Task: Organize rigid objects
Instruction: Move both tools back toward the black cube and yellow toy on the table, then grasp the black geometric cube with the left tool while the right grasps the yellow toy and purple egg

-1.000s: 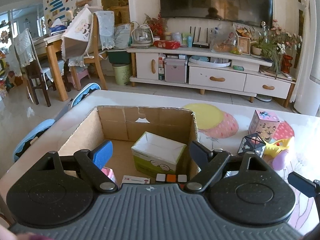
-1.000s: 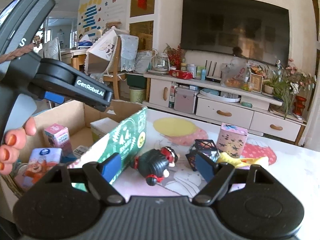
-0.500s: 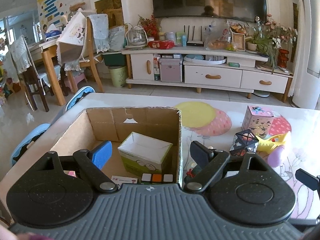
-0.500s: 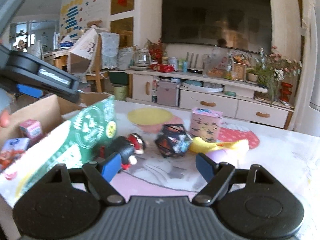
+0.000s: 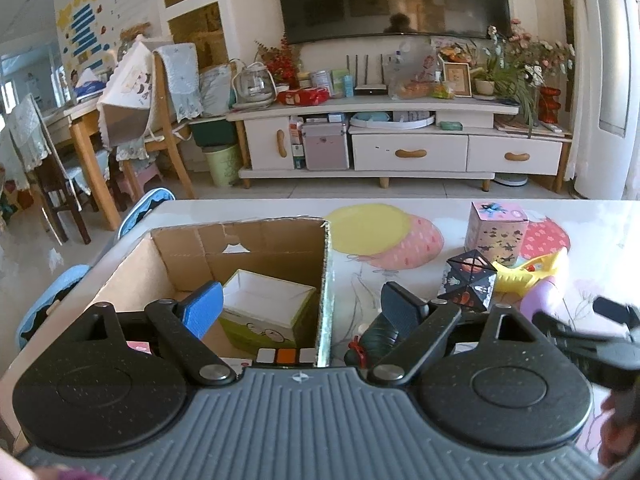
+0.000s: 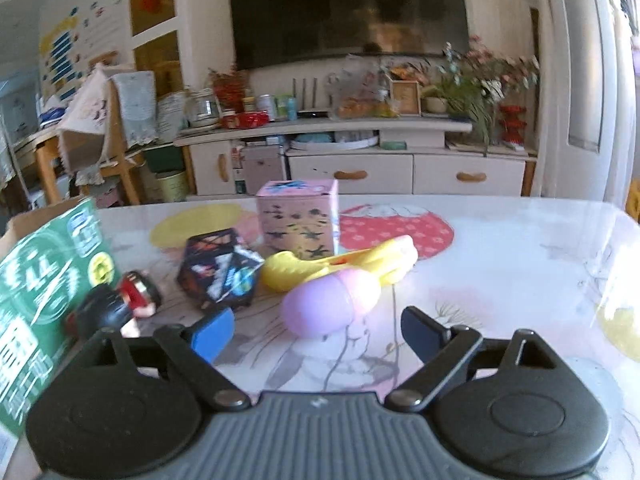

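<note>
A cardboard box (image 5: 248, 240) stands on the table's left part; its green printed outer wall shows in the right wrist view (image 6: 48, 280). Inside lie a green-and-white carton (image 5: 266, 312) and a colour cube (image 5: 285, 355). My left gripper (image 5: 300, 312) is open and empty, straddling the box's right wall. My right gripper (image 6: 316, 332) is open and empty, just before a purple egg-shaped toy (image 6: 330, 304). Near it lie a yellow toy (image 6: 340, 264), a dark polyhedron (image 6: 220, 272), a pink patterned box (image 6: 298, 216) and a black-and-red figure (image 6: 108, 312).
The table (image 6: 520, 248) has a pale printed cover with bare room on the right. Beyond it stand a white TV cabinet (image 5: 400, 148) and wooden chairs (image 5: 160, 140) at the left. My right gripper's fingers show at the left wrist view's right edge (image 5: 608, 320).
My right gripper has swung right, away from the box, and now faces the purple toy. My left gripper has shifted right, so the box's right wall sits between its fingers.
</note>
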Motion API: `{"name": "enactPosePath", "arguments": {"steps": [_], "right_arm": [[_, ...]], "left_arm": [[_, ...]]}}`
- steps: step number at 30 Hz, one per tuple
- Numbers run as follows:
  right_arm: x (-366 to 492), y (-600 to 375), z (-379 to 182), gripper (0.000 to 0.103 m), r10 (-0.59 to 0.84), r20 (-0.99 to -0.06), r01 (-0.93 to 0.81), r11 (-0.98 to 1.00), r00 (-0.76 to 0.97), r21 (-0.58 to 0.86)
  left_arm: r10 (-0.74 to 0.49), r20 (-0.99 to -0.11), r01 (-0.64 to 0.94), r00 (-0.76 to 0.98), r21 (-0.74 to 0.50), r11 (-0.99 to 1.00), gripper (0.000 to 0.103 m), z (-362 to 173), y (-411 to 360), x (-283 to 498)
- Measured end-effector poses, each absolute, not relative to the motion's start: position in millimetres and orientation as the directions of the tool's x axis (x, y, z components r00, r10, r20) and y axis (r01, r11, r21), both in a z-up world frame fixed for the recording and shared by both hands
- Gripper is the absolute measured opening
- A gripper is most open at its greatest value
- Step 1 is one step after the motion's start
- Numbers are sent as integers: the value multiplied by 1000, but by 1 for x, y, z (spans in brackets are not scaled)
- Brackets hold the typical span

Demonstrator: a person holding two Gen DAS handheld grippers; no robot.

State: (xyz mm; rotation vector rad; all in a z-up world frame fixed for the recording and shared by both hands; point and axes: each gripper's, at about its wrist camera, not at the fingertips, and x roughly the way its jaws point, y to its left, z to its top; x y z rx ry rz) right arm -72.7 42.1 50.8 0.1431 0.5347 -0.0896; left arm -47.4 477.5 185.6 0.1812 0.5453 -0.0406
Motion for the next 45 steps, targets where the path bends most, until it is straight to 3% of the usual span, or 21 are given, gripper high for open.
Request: {"name": "enactPosePath", "arguments": {"steps": [5, 13, 20, 22, 24, 26, 33, 37, 39, 42, 45], "right_arm": [[-52, 33, 46, 99, -35, -529, 129, 982, 848, 141], [-32, 26, 37, 98, -8, -571, 128, 977, 821, 169], [-30, 17, 35, 68, 21, -611, 113, 977, 791, 179], [-32, 12, 37, 64, 23, -614, 104, 980, 789, 171], [-34, 7, 38, 48, 23, -619, 97, 982, 785, 159], [-38, 0, 41, 40, 7, -619, 92, 987, 785, 128], [-49, -32, 38, 33, -37, -627, 93, 994, 778, 57], [-51, -52, 37, 39, -25, -626, 105, 990, 780, 92], [-52, -59, 41, 66, -10, -610, 115, 984, 793, 133], [-52, -63, 49, 94, 39, -565, 93, 975, 824, 203], [-45, -59, 55, 102, 52, -539, 75, 975, 840, 211]], "left_arm": [[-5, -513, 109, 858, 174, 979, 103, 184, 479, -48], [-25, -504, 134, 863, 181, 974, 103, 181, 479, -43], [-75, -506, 180, 859, 162, 970, 103, 176, 474, -37], [-99, -507, 204, 856, 155, 967, 103, 174, 470, -36], [-122, -510, 226, 851, 148, 963, 103, 172, 467, -35], [-150, -517, 253, 843, 134, 958, 103, 169, 462, -33], [-249, -574, 334, 780, 44, 942, 103, 150, 440, -15], [-262, -599, 341, 756, 20, 940, 103, 135, 429, -2], [-263, -597, 354, 757, 37, 934, 103, 128, 420, 2], [-262, -586, 364, 767, 61, 929, 103, 119, 409, 8], [-258, -578, 364, 774, 73, 928, 103, 112, 398, 15]]}}
